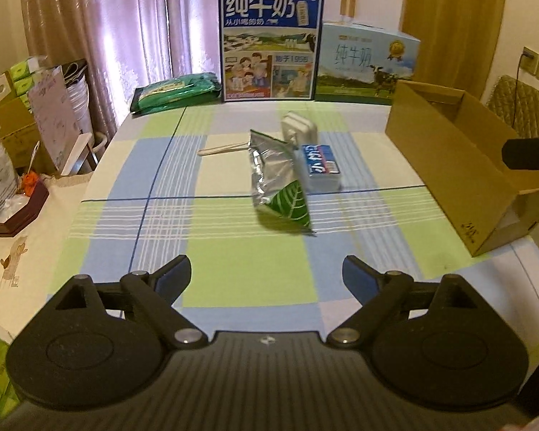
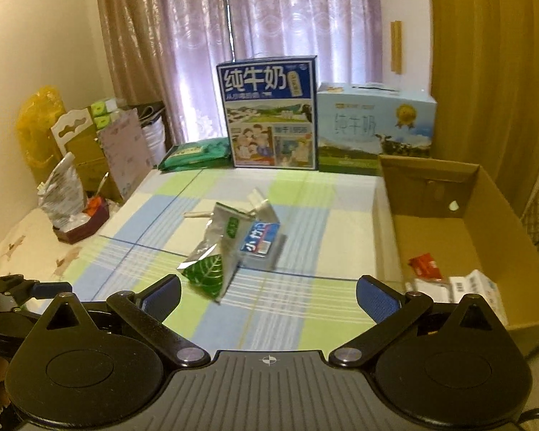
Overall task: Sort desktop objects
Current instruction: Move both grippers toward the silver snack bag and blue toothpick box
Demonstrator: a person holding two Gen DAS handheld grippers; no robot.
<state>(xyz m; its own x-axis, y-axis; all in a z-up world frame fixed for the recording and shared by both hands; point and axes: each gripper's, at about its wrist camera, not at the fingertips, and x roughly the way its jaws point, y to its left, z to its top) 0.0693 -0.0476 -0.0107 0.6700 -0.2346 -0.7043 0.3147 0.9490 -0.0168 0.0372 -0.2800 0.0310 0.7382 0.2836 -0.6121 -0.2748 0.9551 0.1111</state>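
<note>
A silver foil bag with a green leaf print (image 1: 280,186) (image 2: 215,251) lies crumpled in the middle of the checked tablecloth. A small blue and white packet (image 1: 321,165) (image 2: 260,242) leans against its right side. Behind them are a white rounded case (image 1: 298,127) and a pale wooden stick (image 1: 222,149) (image 2: 196,214). My left gripper (image 1: 267,273) is open and empty, low over the near part of the cloth. My right gripper (image 2: 269,294) is open and empty too, just short of the foil bag. Part of the right gripper shows at the left view's right edge (image 1: 530,154).
An open cardboard box (image 2: 478,222) (image 1: 460,165) stands at the table's right edge, holding a red packet (image 2: 425,265) and white cartons (image 2: 478,287). Two milk cartons (image 1: 271,43) (image 1: 366,64) and a green pack (image 1: 176,91) line the far edge. Clutter sits left of the table (image 1: 14,179).
</note>
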